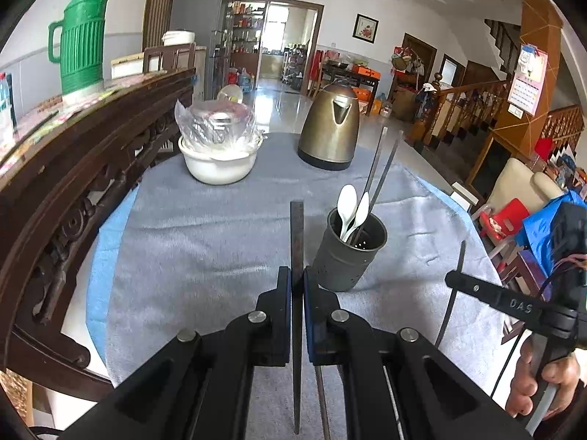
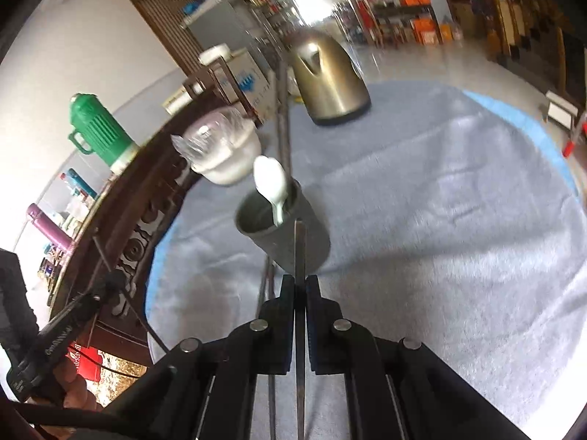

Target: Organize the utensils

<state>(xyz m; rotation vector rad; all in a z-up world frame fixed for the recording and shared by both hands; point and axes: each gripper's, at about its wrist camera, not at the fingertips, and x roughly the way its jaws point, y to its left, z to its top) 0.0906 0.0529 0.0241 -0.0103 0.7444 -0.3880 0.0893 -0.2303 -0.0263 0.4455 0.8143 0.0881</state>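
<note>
**A:** Your left gripper (image 1: pixel 297 289) has its jaws pinched nearly shut on a dark chopstick (image 1: pixel 296 242), and your right gripper (image 2: pixel 301 289) is clamped the same way on a second chopstick (image 2: pixel 299 253). Both are lifted above the grey towel (image 1: pixel 205 227) on the table, just short of the metal utensil holder (image 1: pixel 346 256).

**B:** What can trip you up from here?

**A:** The holder already carries two white spoons (image 1: pixel 350 209) and a pair of long metal chopsticks (image 1: pixel 381 161) leaning out of it. Come in low and your stick may strike the rim or shove those leaning ones.

**B:** Could the holder tip?

**A:** Likely, if you push sideways; it looks light and stands on soft cloth. In the right wrist view it already appears tilted, though that may be the lens. The thin sticks could also swivel in your grip, and your two grippers are near enough to clash.
</note>
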